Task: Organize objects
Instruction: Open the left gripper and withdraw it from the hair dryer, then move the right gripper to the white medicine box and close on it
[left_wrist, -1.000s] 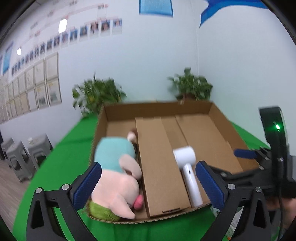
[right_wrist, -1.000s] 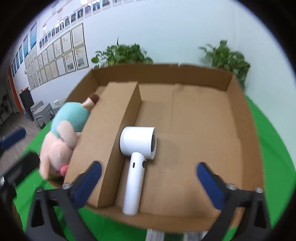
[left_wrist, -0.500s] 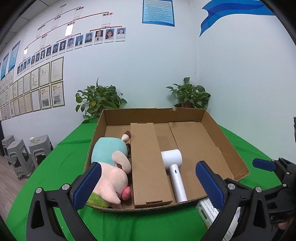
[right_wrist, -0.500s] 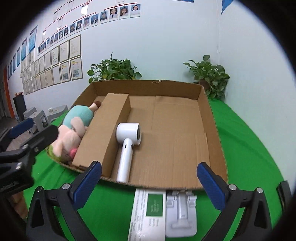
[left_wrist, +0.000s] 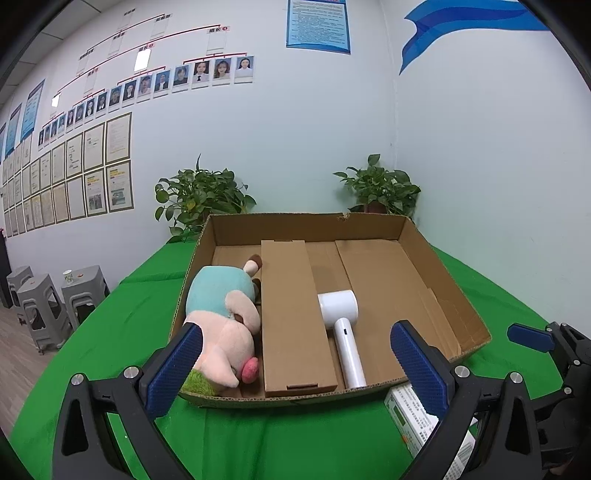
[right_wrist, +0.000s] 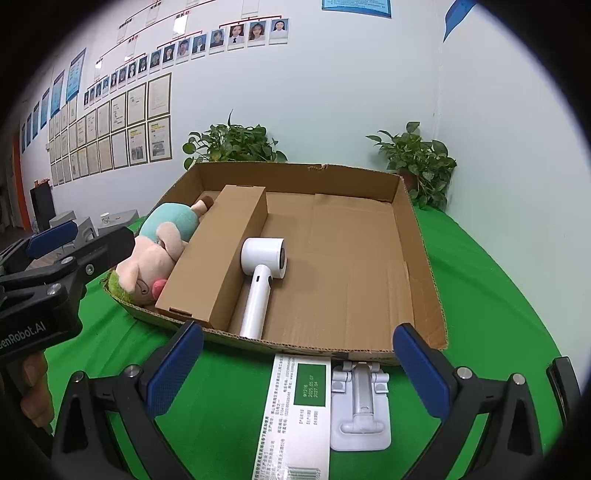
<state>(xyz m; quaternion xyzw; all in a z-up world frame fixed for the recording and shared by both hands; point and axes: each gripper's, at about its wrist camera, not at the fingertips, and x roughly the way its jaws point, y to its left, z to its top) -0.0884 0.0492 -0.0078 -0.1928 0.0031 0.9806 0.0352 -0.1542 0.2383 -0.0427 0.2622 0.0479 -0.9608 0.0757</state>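
Cardboard tray (right_wrist: 421, 236) sits on the green surface (right_wrist: 487, 295), its right half bare; plush toy (right_wrist: 155, 251) far left, hair dryer (right_wrist: 260, 280) beside the inner box (right_wrist: 218, 254). Both grippers, left (left_wrist: 295, 363) and right (right_wrist: 295, 363), hover near its front edge, fingers wide, empty.

Both claws pulled back from cardboard box (right_wrist: 421, 236), box smaller in both views than second ago. Near box edge, earlier right under right claw (right_wrist: 295, 363), now well ahead. White packet (right_wrist: 295, 413) and white stand (right_wrist: 360, 402) on green worktop (right_wrist: 491, 295) now in sight between right claw's pads. Left claw (left_wrist: 295, 363) view sharp now, blurry second ago.
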